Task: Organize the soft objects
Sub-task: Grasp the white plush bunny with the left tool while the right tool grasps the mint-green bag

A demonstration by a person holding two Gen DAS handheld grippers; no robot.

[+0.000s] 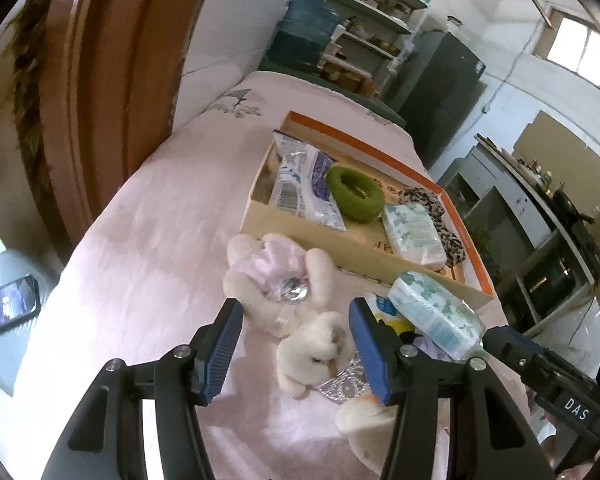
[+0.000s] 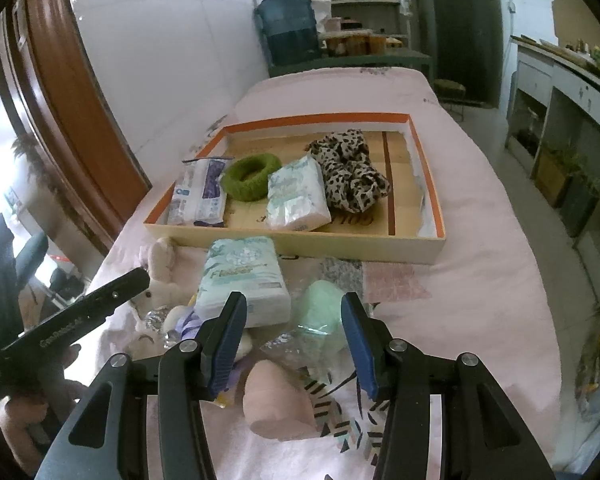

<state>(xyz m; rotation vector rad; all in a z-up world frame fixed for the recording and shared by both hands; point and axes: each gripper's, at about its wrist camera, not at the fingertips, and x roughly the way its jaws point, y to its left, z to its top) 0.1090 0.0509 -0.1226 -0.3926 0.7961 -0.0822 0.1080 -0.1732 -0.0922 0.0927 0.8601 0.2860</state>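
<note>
Pink bedcover point(image 2: 480, 240) fills both views. We hold the left gripper point(image 1: 294, 344) with jaws apart over a white plush toy point(image 1: 312, 354) at lower centre, and the right gripper point(image 2: 294, 344) likewise spread, empty, above a pink roll point(image 2: 278, 404) — the cardboard tray point(image 2: 300, 242) sits mid-frame, already holding a green ring point(image 2: 250, 178).

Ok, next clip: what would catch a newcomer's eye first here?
Probably the orange-rimmed tray in the middle of the pink bed, holding a leopard-print cloth, a green ring and tissue packs. Next, the loose pile in front of it: a white plush toy between the open left gripper fingers, and a tissue pack by the open right gripper.
</note>
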